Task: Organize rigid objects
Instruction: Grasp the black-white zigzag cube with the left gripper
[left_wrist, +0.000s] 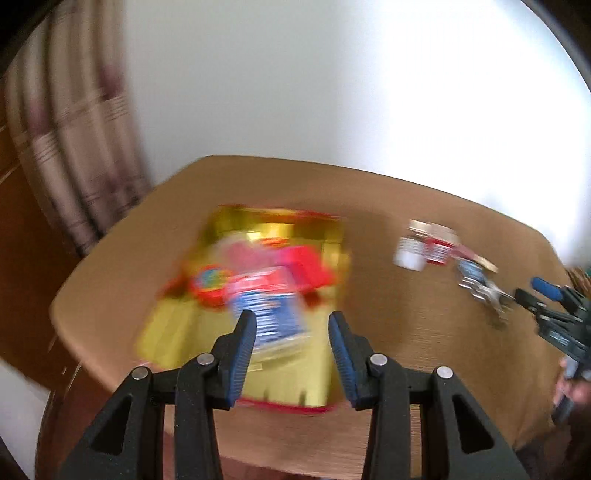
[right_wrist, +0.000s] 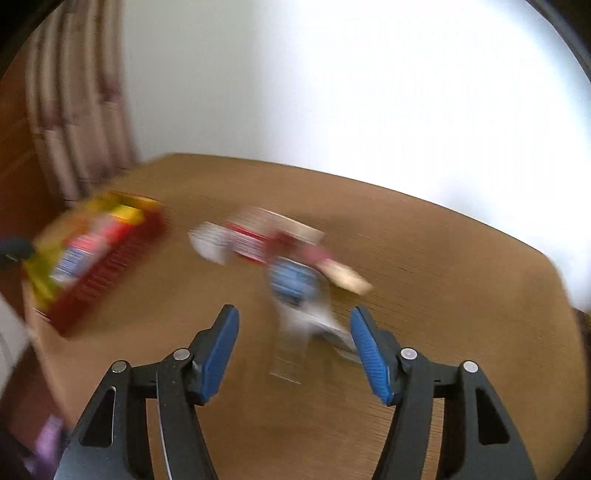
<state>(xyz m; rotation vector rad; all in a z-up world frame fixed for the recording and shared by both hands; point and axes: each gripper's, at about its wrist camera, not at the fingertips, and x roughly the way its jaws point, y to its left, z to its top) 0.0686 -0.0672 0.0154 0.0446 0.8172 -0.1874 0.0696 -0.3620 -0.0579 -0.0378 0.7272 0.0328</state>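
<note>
Both views are motion-blurred. A gold-lined red box (left_wrist: 258, 295) sits on the wooden table and holds red and blue packs (left_wrist: 273, 314). My left gripper (left_wrist: 291, 325) is open and empty, hovering over the box's near part. The box also shows in the right wrist view (right_wrist: 99, 266) at the left. A loose group of objects lies to the box's right: a white cup (left_wrist: 408, 254), a red-and-white pack (right_wrist: 255, 243), a blue-labelled pack (right_wrist: 295, 284) and a clear piece (right_wrist: 291, 350). My right gripper (right_wrist: 293, 325) is open and empty just in front of that group; it also shows in the left wrist view (left_wrist: 528, 295).
The wooden table (right_wrist: 443, 295) has rounded corners and ends close behind the box. A curtain (left_wrist: 74, 147) hangs at the left and a white wall (left_wrist: 332, 92) stands behind. A beige flat object (right_wrist: 347, 280) lies beside the blue-labelled pack.
</note>
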